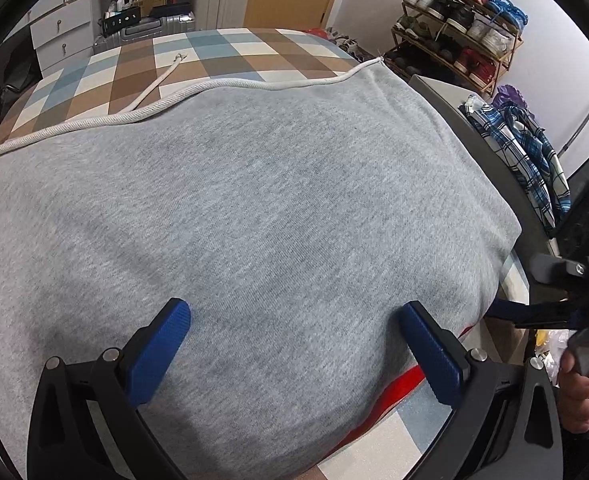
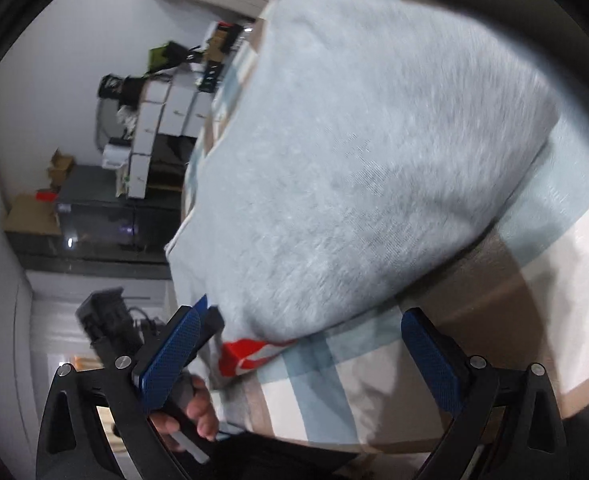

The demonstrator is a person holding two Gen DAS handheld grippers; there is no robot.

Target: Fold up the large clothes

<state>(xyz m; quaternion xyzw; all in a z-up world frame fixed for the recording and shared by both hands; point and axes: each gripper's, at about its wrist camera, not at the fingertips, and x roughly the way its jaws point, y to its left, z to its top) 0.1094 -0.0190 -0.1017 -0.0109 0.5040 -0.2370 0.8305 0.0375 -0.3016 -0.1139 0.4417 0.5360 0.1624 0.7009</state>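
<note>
Broadly, the folded grey knit sweatshirt (image 1: 254, 200) lies long side left-to-right on the checked bedcover (image 1: 222, 56), corded edge far; left gripper (image 1: 294, 354) and right gripper (image 2: 302, 360) gape empty above its near edge.

No text, label or number can be read anywhere — all too small or blurred.

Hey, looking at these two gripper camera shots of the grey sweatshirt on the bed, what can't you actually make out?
- Grey sweatshirt: in the left wrist view its left and near parts run past the edge, so its full shape is unknown.
- Red patch: both views show only a strip; the grey cloth covers the rest.
- Right wrist view: motion blur smears the weave and the shelves behind.
- Shoes on the rack: too small to tell pairs.
</note>
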